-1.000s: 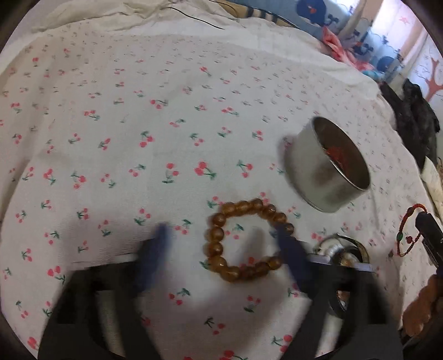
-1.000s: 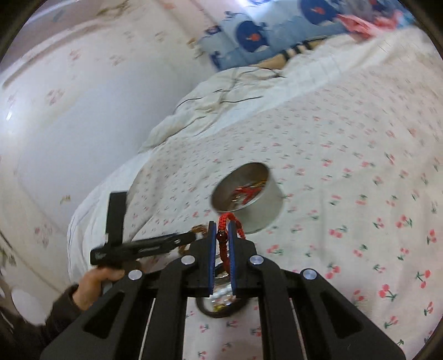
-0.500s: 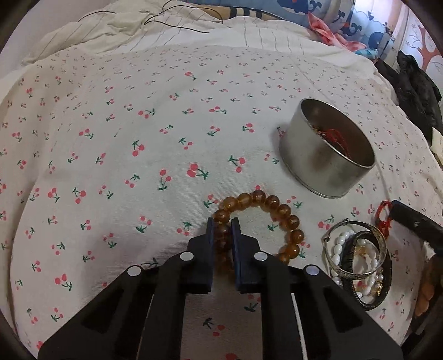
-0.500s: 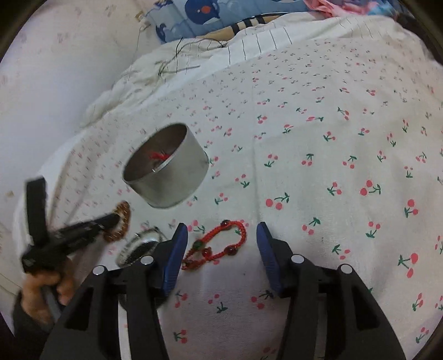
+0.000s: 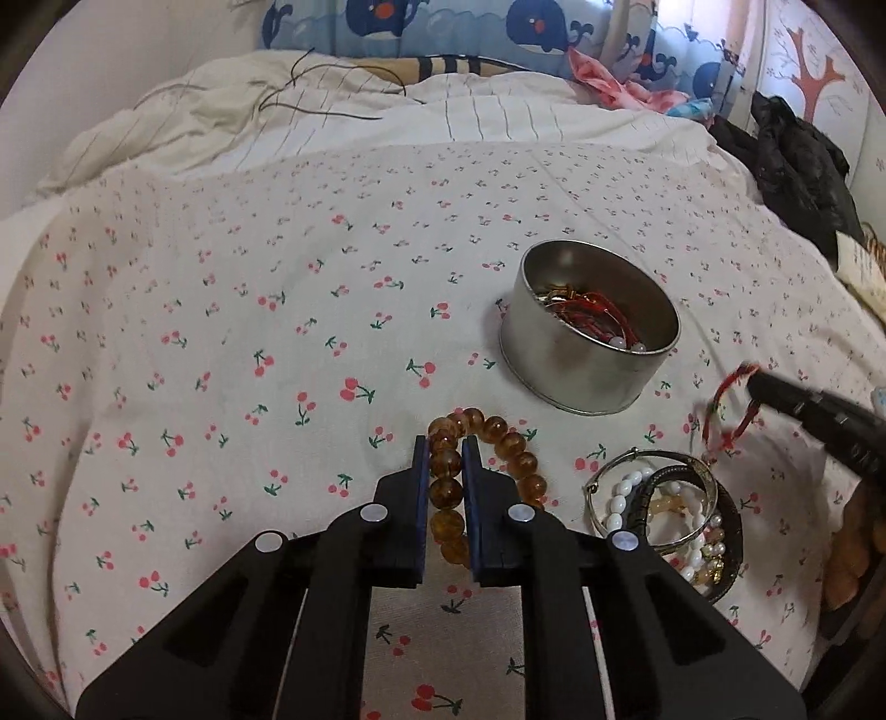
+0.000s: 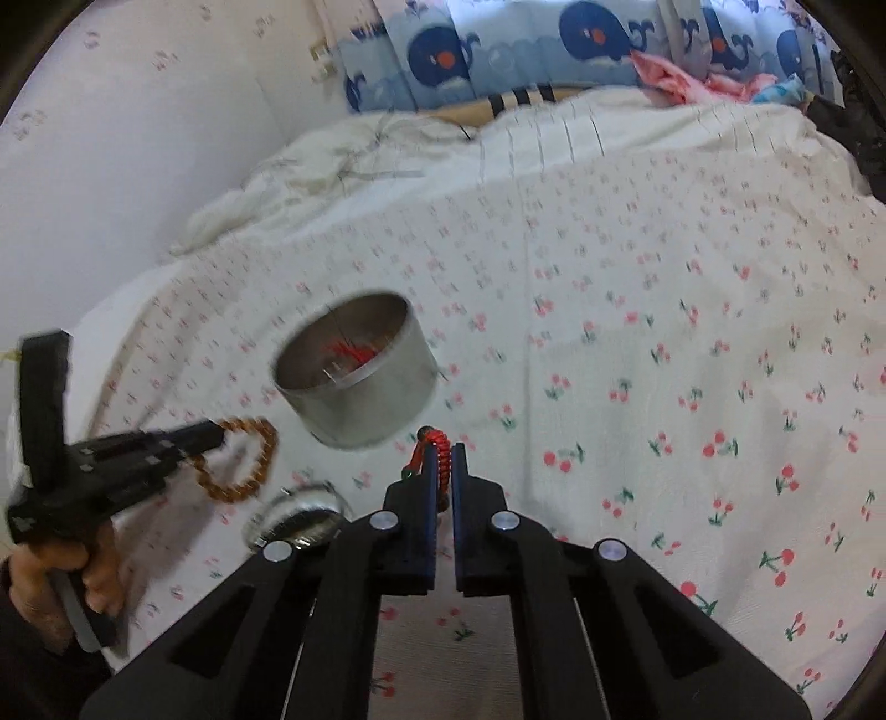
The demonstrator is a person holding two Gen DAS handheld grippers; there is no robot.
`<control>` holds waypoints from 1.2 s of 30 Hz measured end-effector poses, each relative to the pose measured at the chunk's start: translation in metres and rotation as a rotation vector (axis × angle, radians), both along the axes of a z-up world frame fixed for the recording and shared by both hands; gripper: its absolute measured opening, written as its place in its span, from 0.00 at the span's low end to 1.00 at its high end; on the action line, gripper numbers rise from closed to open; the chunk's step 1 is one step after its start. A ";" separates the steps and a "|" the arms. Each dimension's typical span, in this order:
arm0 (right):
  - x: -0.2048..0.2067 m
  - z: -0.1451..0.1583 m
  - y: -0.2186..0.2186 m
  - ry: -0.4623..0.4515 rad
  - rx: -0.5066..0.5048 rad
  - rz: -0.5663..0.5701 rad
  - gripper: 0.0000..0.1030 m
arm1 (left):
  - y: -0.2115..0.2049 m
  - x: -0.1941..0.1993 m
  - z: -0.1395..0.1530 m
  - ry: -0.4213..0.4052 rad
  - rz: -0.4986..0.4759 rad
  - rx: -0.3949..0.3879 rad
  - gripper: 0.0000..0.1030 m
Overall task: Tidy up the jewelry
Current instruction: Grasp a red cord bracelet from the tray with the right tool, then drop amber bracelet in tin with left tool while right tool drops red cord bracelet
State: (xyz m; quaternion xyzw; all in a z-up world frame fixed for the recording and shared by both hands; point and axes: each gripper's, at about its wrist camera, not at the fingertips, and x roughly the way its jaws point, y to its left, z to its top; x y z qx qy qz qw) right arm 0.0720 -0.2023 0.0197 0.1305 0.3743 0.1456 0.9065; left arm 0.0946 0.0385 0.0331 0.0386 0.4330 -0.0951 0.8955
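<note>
My left gripper is shut on an amber bead bracelet, lifted slightly off the cherry-print bedsheet; it also shows in the right wrist view. My right gripper is shut on a red cord bracelet, held above the sheet; it also hangs at the right of the left wrist view. A round metal tin holds red cords and beads; it also shows in the right wrist view, just left of the red bracelet.
A pile of bangles and pearl bracelets lies right of the amber bracelet. A rumpled white duvet and whale-print pillows lie at the far end. Dark clothing sits at the right edge.
My left gripper closed on the amber bracelet and lifted it. My right gripper opened over the red cord bracelet on the sheet, then closed on it and raised it.
</note>
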 end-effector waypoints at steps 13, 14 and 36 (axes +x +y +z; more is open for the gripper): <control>-0.011 0.037 0.008 -0.153 0.074 0.060 0.05 | -0.014 -0.018 0.029 -0.089 -0.029 0.044 0.10; -0.012 0.040 0.008 -0.161 0.077 0.064 0.05 | -0.016 -0.019 0.034 -0.102 -0.034 0.043 0.10; 0.005 0.076 0.006 -0.239 0.154 0.101 0.05 | -0.046 -0.020 0.104 -0.248 -0.103 0.006 0.10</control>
